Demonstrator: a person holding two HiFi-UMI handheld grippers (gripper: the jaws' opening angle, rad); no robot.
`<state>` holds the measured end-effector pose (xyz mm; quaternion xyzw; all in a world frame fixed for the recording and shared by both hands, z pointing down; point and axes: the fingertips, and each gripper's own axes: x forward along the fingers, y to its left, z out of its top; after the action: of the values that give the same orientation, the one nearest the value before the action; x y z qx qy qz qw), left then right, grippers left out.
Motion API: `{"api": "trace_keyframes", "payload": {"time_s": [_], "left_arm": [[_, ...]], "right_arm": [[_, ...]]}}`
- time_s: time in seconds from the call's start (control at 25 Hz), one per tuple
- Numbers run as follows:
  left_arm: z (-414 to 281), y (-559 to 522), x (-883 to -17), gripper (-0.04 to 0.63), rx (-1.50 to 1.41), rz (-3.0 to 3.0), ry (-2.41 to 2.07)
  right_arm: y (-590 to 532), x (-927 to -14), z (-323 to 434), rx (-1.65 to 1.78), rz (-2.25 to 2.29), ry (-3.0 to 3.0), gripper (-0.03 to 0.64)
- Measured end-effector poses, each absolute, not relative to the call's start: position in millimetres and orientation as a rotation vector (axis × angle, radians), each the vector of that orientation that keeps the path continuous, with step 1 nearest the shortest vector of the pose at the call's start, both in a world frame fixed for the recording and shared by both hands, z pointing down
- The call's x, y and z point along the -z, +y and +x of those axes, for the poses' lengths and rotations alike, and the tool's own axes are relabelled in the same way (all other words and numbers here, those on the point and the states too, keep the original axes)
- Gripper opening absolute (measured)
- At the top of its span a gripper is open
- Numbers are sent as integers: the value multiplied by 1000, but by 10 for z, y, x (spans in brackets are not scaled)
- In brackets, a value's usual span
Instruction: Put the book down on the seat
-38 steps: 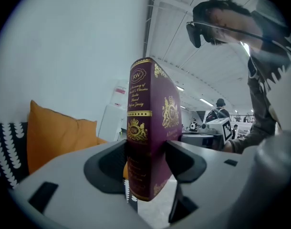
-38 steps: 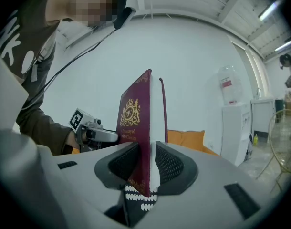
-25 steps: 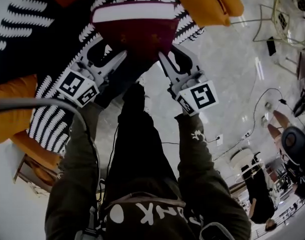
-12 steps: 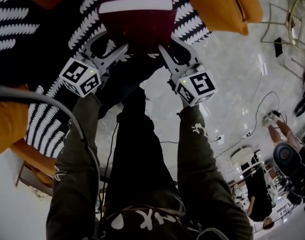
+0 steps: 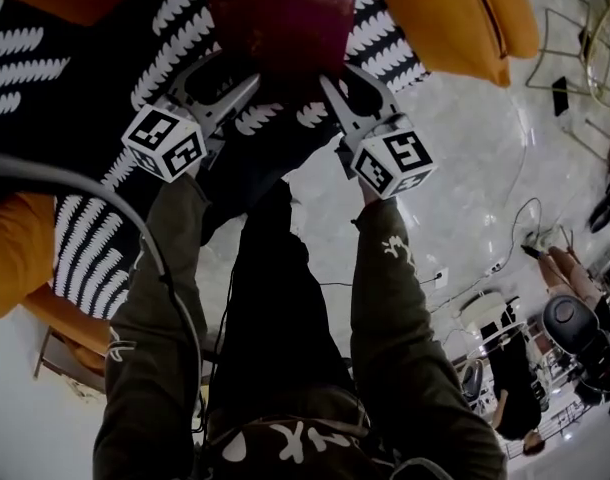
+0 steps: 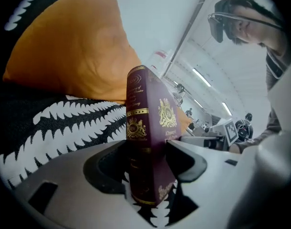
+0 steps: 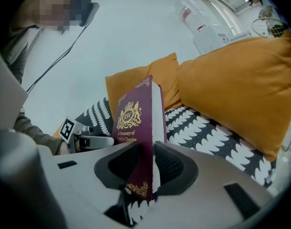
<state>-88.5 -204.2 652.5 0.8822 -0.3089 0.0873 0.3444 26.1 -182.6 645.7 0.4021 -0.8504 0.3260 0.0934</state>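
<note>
the book (image 5: pixel 281 23) is a maroon hardback with gilt crests, held between the two claws over the seat (image 5: pixel 95 58), whose cover is black with a white fern print; whether its far edge already touches the fabric cannot be told. it looks stiff and fairly thick, so it should stay flat without sagging, though with some weight for its size, and the smooth boards could slide in a light pinch. the sound places to hold are where it is held now: the two near corners, one by the spine and one by the page edge, so the load is shared and the block cannot fan open. the left gripper (image 5: pixel 220 93) is clamped on the spine side, its dark pads pressed on both covers in the left gripper view. the right gripper (image 5: pixel 330 86) is likewise closed on the book at the side where the white pages show, pads tight on both boards in the right gripper view. both arms reach forward from the body in dark sleeves, side by side and well matched, the claws angled somewhat downward and converging on the near edge, the marker cubes (image 5: pixel 165 140) facing up. an orange cushion (image 5: pixel 455 13) lies at the far right, near the book but apart from it, so the landing spot on the patterned fabric looks free.
</note>
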Motion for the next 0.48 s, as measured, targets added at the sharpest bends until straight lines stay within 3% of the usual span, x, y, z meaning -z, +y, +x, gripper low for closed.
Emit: {"api": "trace_keyframes", "payload": {"time_s": [0.48], "left_arm": [[-908,-2558,-6707,255,-244,2279,-908]], "right_arm": [[-2249,-6768,302,-1045,1189,-2486,137]]}}
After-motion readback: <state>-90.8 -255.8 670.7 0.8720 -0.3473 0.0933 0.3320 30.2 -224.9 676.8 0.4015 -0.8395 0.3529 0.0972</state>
